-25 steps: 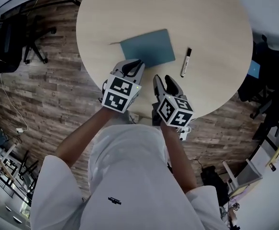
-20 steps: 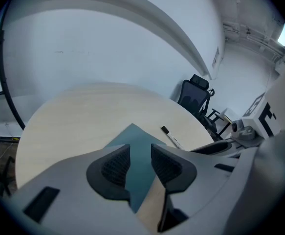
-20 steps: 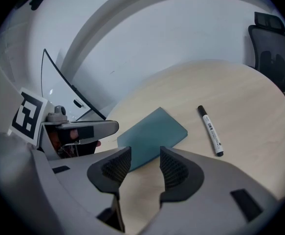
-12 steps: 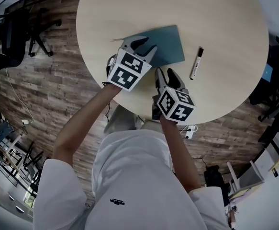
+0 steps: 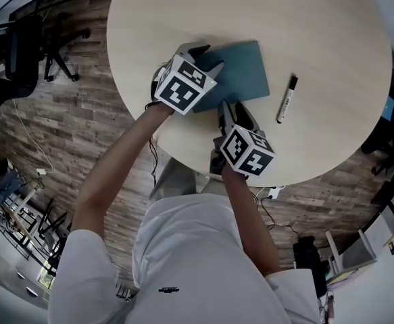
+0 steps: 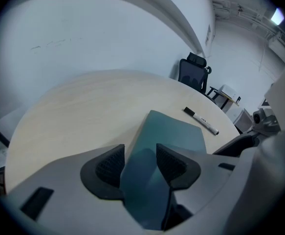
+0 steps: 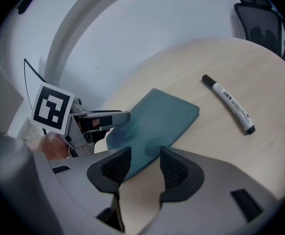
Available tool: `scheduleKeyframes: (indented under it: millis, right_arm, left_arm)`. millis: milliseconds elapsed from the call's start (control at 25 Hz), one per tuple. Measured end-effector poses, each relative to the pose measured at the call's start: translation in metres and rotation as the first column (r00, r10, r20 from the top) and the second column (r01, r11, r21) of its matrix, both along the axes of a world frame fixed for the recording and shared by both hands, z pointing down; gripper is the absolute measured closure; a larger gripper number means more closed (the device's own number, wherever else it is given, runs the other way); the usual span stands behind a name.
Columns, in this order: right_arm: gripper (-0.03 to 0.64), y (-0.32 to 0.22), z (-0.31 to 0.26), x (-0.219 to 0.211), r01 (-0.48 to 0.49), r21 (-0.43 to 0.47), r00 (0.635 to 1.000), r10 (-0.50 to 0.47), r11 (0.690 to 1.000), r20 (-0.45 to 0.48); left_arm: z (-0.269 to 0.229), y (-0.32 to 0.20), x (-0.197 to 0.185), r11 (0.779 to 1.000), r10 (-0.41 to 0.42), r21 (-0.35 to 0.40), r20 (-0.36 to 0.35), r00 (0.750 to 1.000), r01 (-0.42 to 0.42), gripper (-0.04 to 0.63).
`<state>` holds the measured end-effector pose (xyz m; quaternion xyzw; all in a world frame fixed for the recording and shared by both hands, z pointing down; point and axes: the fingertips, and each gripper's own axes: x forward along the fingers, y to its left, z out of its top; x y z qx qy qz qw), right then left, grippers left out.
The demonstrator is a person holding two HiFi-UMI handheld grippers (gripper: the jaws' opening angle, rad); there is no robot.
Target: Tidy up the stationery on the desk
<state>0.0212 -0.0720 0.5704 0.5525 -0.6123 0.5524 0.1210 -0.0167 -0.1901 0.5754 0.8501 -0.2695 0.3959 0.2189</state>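
Teal notebook (image 5: 240,73) lies near the desk's (image 5: 318,25) near edge, its left corner between the left gripper's (image 6: 138,161) parted jaws, not pinched. The right gripper (image 7: 141,164), jaws apart and empty, hovers just short of the notebook. A marker (image 5: 286,98) lies apart to the right, with bare desk beyond. Since a second ago the left gripper has advanced from the near edge onto the notebook.

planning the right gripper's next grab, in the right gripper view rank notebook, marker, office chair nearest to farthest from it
1. Teal notebook, just ahead of the right gripper, slightly left.
2. Marker, farther out, to the right.
3. Office chair, far background, upper right.
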Motion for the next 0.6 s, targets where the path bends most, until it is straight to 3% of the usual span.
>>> scheduleKeyframes:
  millis: [280, 600]
  right_arm:
    - [0.433, -0.004, 0.009, 0.0, -0.043, -0.031, 0.999, 0.043, 0.999, 0.007]
    - [0.433, 0.0, 0.014, -0.003, -0.087, -0.076, 0.995, 0.09, 0.993, 0.044]
  left_arm:
    - [0.012, -0.001, 0.002, 0.992, 0.1, -0.081, -0.007, 0.995, -0.1, 0.383]
    - [0.011, 0.001, 0.002, 0.991, 0.078, -0.105, -0.055, 0.995, -0.084, 0.385]
